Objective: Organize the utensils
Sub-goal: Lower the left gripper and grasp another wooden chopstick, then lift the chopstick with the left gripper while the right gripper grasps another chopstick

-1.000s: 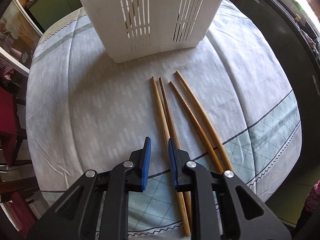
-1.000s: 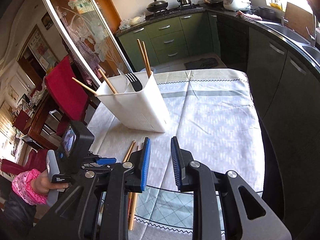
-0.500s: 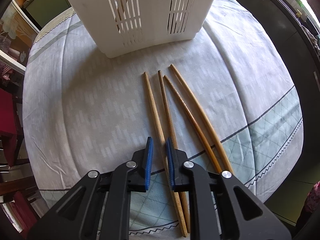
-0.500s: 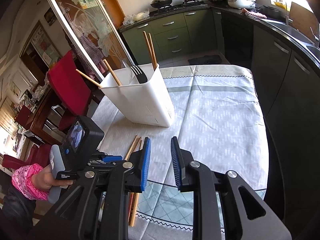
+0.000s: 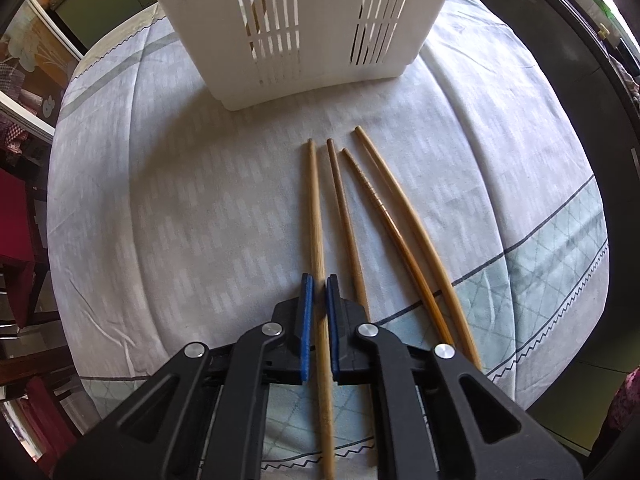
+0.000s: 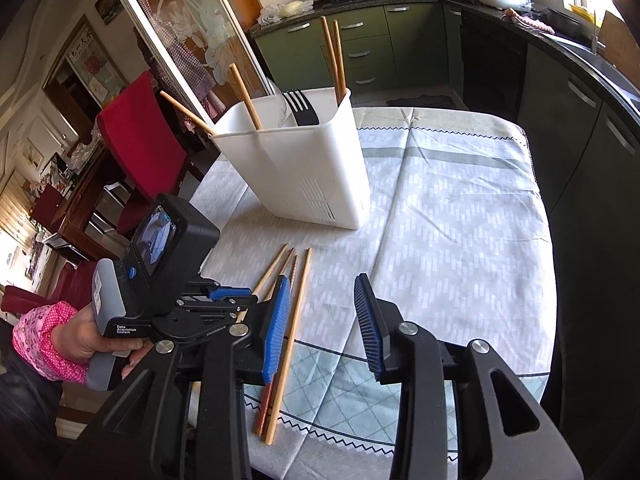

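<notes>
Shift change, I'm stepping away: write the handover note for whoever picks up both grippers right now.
Left gripper: shut on the leftmost chopstick, which lies on the tablecloth.
Right gripper: jaws have just been opening, nothing between them.
Three more chopsticks lie beside it.
Done: white holder has four chopsticks and a black fork.
Left: move the four into the holder.

My left tongs (image 5: 319,280) hide the middle of the chopstick (image 5: 315,208) I pinch; the white holder (image 5: 304,20) runs past the top edge, its contents probably chopsticks, barely readable through slots.
</notes>
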Demonstrator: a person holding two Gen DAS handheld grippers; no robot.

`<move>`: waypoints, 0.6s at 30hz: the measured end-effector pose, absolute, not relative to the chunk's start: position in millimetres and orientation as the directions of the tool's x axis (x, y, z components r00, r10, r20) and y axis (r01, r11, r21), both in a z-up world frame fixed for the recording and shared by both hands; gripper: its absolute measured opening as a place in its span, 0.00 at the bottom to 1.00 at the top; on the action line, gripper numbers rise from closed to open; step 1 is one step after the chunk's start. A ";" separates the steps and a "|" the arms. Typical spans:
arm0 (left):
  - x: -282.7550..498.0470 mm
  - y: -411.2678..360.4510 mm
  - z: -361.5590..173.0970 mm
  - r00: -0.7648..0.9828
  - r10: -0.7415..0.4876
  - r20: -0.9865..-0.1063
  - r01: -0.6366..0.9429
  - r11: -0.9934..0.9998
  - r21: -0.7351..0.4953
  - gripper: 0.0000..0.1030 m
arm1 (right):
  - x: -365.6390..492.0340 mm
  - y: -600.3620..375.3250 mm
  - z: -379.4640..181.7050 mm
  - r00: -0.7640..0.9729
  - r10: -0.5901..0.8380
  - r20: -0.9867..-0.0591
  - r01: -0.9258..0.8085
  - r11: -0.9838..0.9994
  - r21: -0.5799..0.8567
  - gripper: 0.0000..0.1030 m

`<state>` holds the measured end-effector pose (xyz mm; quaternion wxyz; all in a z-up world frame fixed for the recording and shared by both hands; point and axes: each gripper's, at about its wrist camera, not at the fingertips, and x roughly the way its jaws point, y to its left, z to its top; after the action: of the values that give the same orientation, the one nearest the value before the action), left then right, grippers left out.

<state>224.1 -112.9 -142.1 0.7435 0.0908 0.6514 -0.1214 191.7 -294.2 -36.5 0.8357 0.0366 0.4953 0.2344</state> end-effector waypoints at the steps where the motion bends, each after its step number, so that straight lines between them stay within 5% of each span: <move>1: 223.0 -108.4 -140.5 0.134 -0.064 -0.989 0.296 0.955 -0.022 0.07 | 191.5 -291.0 -41.0 0.390 0.420 -0.820 -0.358 0.889 0.285 0.34; 11: 206.8 -58.6 -84.9 0.327 -0.099 -0.940 0.254 0.967 -0.014 0.07 | 201.5 -246.0 -106.7 0.239 0.319 -0.917 -0.401 0.892 0.206 0.34; 18: 184.4 -31.6 -51.4 0.454 -0.101 -0.885 0.235 0.972 0.010 0.07 | 207.1 -207.0 -139.8 0.170 0.241 -0.955 -0.448 0.882 0.143 0.21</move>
<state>184.4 -31.6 -51.4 0.8502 0.0652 0.5129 -0.0988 207.1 -207.0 -139.8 0.7602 -0.0858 0.6028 0.2269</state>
